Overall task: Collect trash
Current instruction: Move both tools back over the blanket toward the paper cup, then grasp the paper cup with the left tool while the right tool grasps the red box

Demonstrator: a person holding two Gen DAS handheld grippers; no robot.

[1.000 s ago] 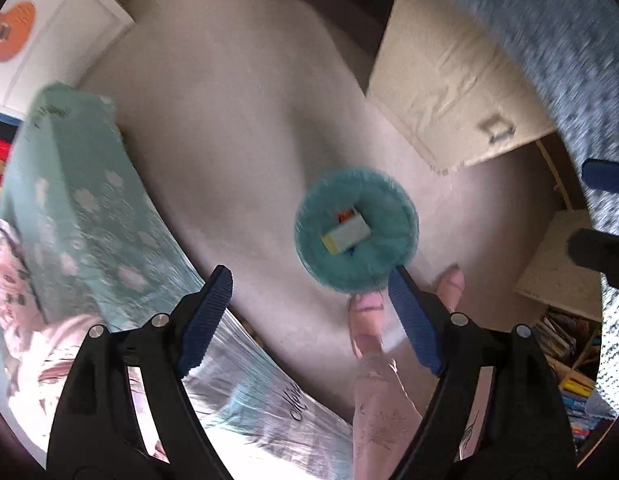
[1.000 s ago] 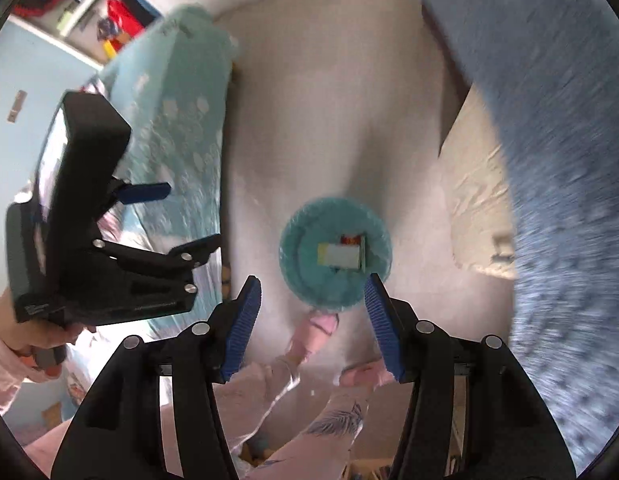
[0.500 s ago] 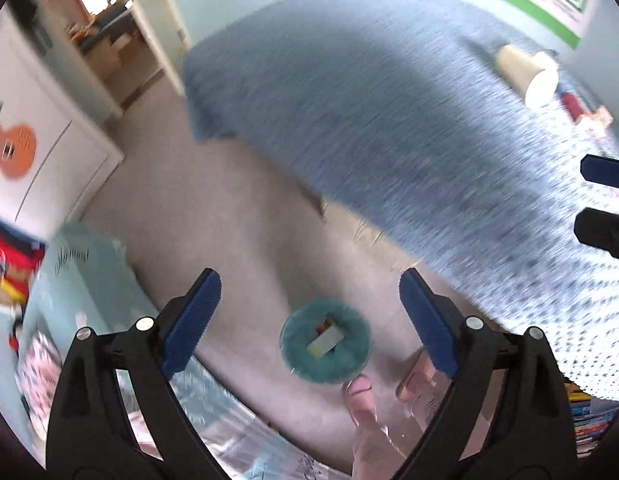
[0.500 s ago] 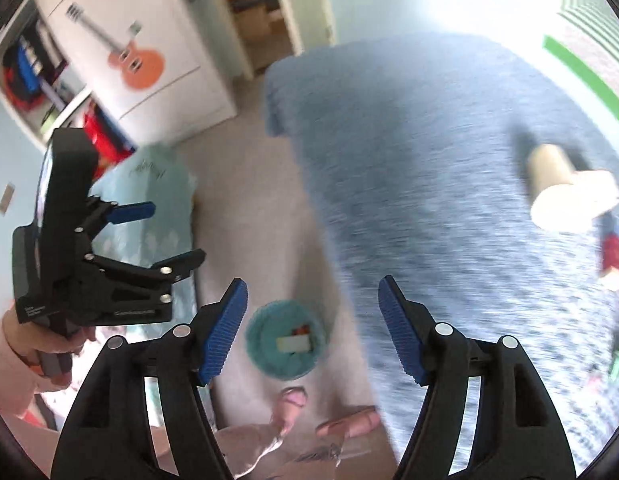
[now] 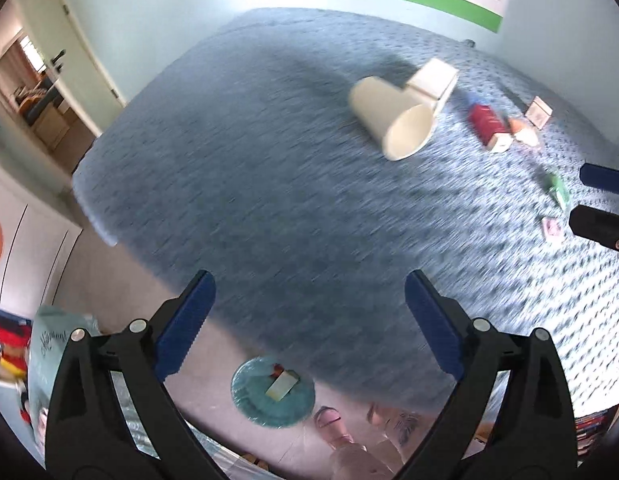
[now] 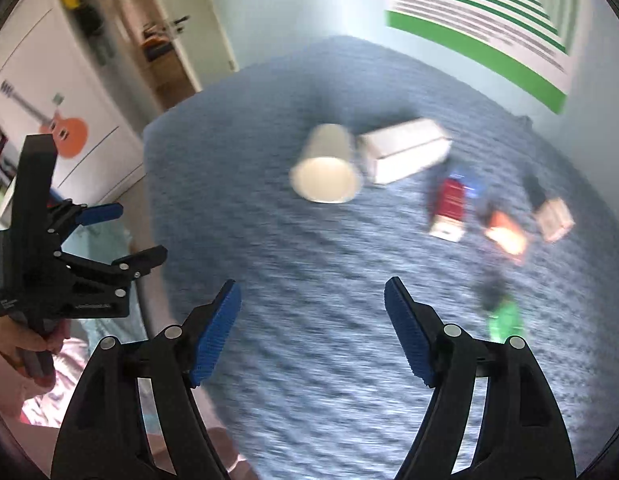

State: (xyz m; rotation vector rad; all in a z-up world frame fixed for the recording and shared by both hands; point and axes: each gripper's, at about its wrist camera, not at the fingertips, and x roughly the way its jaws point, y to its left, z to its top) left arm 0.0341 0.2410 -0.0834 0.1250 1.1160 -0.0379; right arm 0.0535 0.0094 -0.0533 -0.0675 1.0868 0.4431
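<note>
Early in the pickup: your two claws are spread wide, gripping nothing.

Your left gripper [image 5: 309,318] hangs over the teal bin [image 5: 273,396] on the floor, which holds two scraps, so little is done. On the blue bed [image 5: 269,184], left to right, wait one paper cup [image 6: 327,170], one white box [image 6: 403,156], one red carton [image 6: 449,208] and about four smaller scraps. Your right gripper [image 6: 313,334] faces them.

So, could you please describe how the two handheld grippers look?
Both grippers, left and right, have black plastic frames with silver screw heads and two fingers with ribbed blue pads. No cables show. The hand holding the left gripper has a pink sleeve.
</note>
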